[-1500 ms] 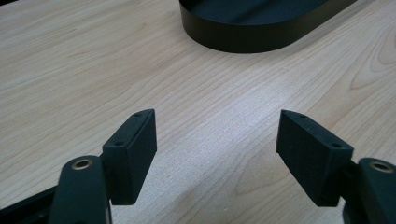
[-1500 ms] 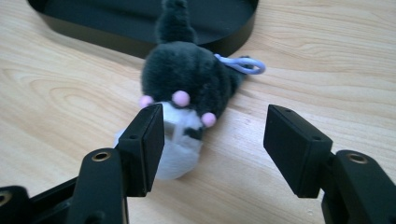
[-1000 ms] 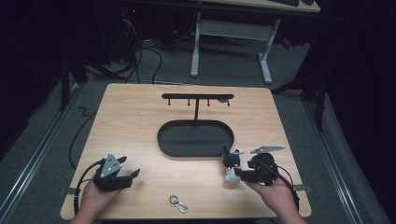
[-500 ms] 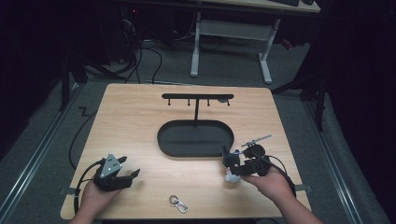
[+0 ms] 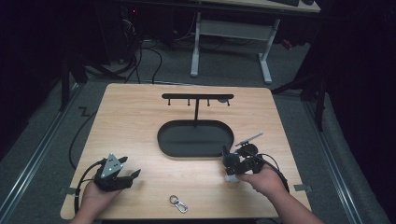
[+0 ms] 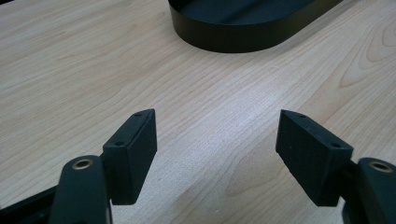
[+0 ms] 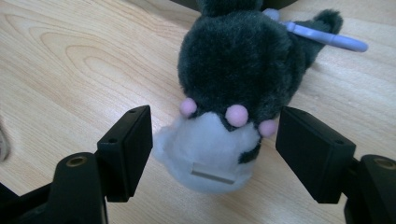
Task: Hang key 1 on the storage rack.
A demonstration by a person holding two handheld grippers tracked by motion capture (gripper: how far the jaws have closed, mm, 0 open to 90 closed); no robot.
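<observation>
Right tool (image 7: 212, 140) jaws stand spread either side of the dark grey plush toy with pale muzzle (image 7: 233, 88), which lies on the light wooden table (image 7: 70, 60), because I intend to grip it. Left tool (image 6: 217, 140) rests spread and idle.

right tongs (image 5: 229, 169) tilted further, nearer plush toy (image 7: 233, 79)
</observation>
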